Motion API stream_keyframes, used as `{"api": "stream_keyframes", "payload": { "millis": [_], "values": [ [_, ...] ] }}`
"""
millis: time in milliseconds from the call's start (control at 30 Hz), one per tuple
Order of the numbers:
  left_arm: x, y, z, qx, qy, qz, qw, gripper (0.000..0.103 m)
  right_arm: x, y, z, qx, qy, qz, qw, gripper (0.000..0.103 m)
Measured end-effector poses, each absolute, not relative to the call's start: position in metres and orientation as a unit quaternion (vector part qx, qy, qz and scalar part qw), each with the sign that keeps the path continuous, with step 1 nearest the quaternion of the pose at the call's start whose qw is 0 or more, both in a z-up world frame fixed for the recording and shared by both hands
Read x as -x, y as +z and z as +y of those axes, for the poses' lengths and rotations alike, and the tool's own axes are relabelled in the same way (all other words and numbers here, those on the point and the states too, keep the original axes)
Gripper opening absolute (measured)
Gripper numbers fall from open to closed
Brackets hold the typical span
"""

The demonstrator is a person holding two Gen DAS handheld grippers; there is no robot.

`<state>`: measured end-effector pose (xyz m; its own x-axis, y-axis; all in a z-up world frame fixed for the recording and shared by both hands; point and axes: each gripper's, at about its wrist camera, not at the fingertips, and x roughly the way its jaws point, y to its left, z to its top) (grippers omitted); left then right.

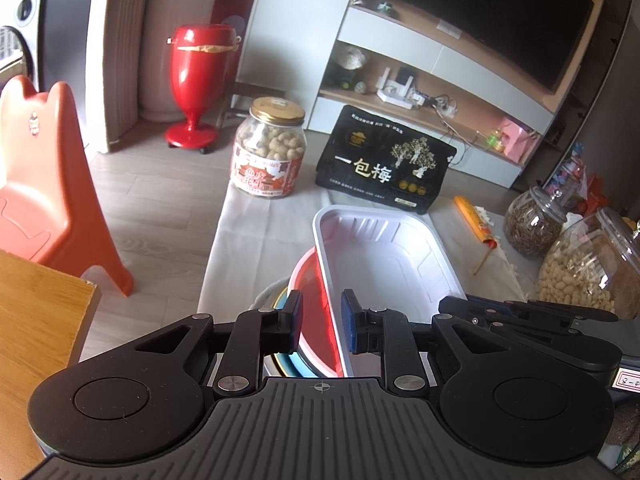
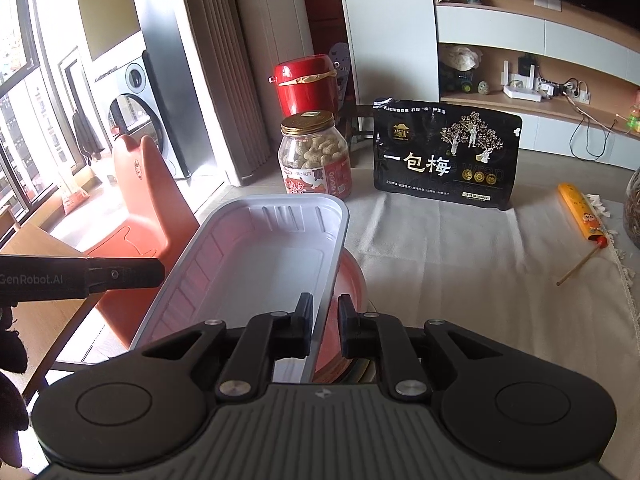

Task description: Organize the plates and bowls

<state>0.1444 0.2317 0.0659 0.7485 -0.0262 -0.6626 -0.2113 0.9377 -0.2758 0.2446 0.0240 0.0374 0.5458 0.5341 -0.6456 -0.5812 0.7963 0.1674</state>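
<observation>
Both grippers straddle opposite rims of the white tray (image 1: 384,248), which sits tilted on the red bowl (image 1: 316,312) atop stacked dishes on the counter (image 2: 460,248). The left gripper (image 1: 321,322) jaws are spread, not yet touching; whether the right gripper (image 2: 325,322) pinches the rim, I cannot tell. Stacking seems underway; next, level and seat the tray.

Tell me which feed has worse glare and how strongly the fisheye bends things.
Right wrist view: sunlight through the window blows out the floor behind the white rectangular plastic tray. Left wrist view: even light; the fisheye curves the black television screen.
</observation>
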Motion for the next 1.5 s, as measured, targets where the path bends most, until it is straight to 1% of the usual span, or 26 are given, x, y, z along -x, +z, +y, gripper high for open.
{"api": "stream_keyframes", "payload": {
  "millis": [133,267,300,333,367,400,433,500,633,767,867,1133,1500],
  "values": [
    [-0.128,0.068,0.224,0.178,0.064,0.316,0.930,0.023,-0.243,0.034,0.018,0.017,0.316,0.342,0.885,0.016],
    [-0.093,0.080,0.194,0.133,0.073,0.252,0.956,0.023,-0.222,0.045,-0.010,-0.024,0.302,0.278,0.912,0.024],
    [-0.079,0.081,0.184,0.114,0.080,0.230,0.963,0.022,-0.214,0.048,-0.019,-0.038,0.304,0.265,0.914,0.030],
    [-0.066,0.079,0.174,0.104,0.089,0.207,0.969,0.021,-0.205,0.051,-0.028,-0.049,0.308,0.250,0.917,0.040],
    [-0.055,0.076,0.167,0.100,0.097,0.189,0.972,0.020,-0.192,0.055,-0.038,-0.057,0.311,0.232,0.920,0.046],
    [-0.039,0.068,0.156,0.098,0.105,0.168,0.975,0.020,-0.181,0.056,-0.044,-0.058,0.310,0.221,0.923,0.058],
    [-0.027,0.060,0.147,0.098,0.110,0.154,0.977,0.019,-0.168,0.056,-0.050,-0.054,0.308,0.212,0.926,0.063],
    [-0.009,0.042,0.128,0.091,0.113,0.146,0.979,0.018,-0.148,0.048,-0.058,-0.038,0.304,0.213,0.928,0.064],
    [0.004,0.009,0.093,0.033,0.134,0.188,0.973,0.017,-0.117,0.010,-0.073,-0.026,0.292,0.256,0.921,0.064],
    [0.014,0.000,0.079,0.034,0.112,0.205,0.972,0.017,-0.096,-0.023,-0.079,-0.013,0.274,0.287,0.918,0.064],
    [0.015,-0.002,0.073,0.028,0.107,0.214,0.970,0.017,-0.081,-0.033,-0.078,0.015,0.268,0.278,0.923,0.064],
    [0.015,-0.007,0.075,0.041,0.112,0.245,0.962,0.017,-0.077,-0.024,-0.081,0.009,0.282,0.277,0.919,0.064],
    [0.014,-0.007,0.075,0.045,0.108,0.252,0.961,0.017,-0.078,-0.023,-0.080,0.007,0.286,0.284,0.915,0.064]
  ]
}}
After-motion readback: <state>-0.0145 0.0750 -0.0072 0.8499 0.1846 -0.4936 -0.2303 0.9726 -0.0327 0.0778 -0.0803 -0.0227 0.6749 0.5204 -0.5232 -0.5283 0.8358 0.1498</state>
